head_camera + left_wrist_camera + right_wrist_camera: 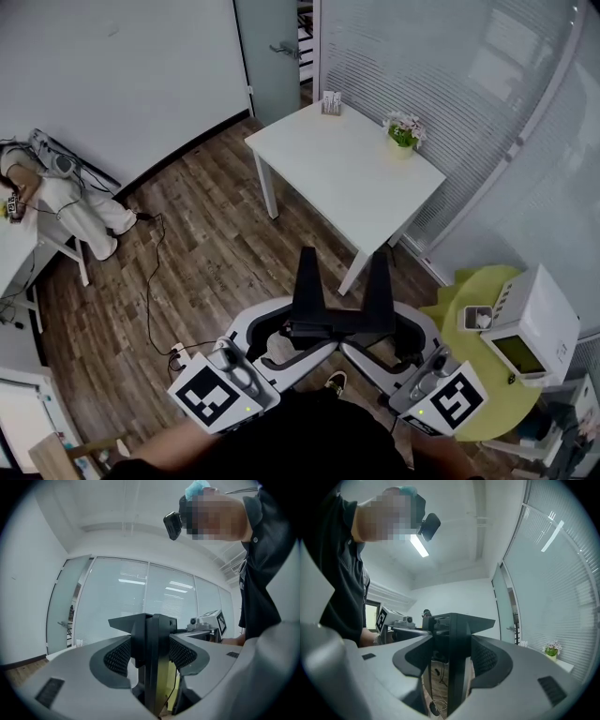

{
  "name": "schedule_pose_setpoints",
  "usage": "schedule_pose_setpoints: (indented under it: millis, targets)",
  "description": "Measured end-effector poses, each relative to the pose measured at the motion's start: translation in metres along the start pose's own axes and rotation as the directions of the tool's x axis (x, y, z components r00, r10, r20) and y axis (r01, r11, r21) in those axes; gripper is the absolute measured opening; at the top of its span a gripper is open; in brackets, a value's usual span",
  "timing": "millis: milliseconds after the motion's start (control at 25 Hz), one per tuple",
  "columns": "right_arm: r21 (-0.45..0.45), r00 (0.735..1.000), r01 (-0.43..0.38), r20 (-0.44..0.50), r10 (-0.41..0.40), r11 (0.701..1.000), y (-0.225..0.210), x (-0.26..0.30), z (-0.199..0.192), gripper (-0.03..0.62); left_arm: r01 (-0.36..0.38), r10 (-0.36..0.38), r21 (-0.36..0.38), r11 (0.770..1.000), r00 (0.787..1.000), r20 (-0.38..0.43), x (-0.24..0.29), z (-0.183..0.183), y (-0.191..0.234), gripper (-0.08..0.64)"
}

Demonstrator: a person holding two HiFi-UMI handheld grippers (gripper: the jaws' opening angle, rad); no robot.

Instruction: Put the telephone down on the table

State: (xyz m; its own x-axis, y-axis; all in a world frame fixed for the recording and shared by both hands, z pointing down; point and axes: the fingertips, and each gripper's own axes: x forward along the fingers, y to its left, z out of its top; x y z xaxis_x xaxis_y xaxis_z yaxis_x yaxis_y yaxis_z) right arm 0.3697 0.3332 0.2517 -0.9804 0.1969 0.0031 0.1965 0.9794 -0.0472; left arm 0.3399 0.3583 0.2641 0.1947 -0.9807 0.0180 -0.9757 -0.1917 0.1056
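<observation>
Your left tongs (151,657) were spread wide and clamped on one end of the black telephone (337,323), their ribbed pads (117,656) pressed against its sides. Your right tongs (452,660) gripped the other end the same way. The two pairs pointed at each other, level, with the telephone bridging them. You held it in the air in front of your body, above the wood floor (206,234). Its two thick ends pointed away from you towards the white surface (347,183). The telephone was well apart from that surface and not touching it.

The near corner of the white surface and one leg (361,270) faced the telephone, with floor between. On its top, a small flower pot (403,136) stood near the far right edge and a small card holder (331,103) at the far corner. Behind it ran a glass wall (450,75) with blinds, and beside that a door (272,56).

Close to your right tongs stood a round yellow-green surface (502,389). It carried a white machine (539,319) and a small white box (476,319).

On your left a black cable (150,272) trailed over the floor towards a person (75,206) sitting by the left edge.
</observation>
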Motion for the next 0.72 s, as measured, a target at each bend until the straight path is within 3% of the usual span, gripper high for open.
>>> schedule_pose_setpoints:
  millis: [720]
  targets:
    - [0.008, 0.996, -0.091, 0.015, 0.090, 0.996, -0.035, -0.026, -0.002, 0.255, -0.094, 0.094, 0.030, 0.995, 0.996, -0.002, 0.037, 0.000, -0.012, 0.256]
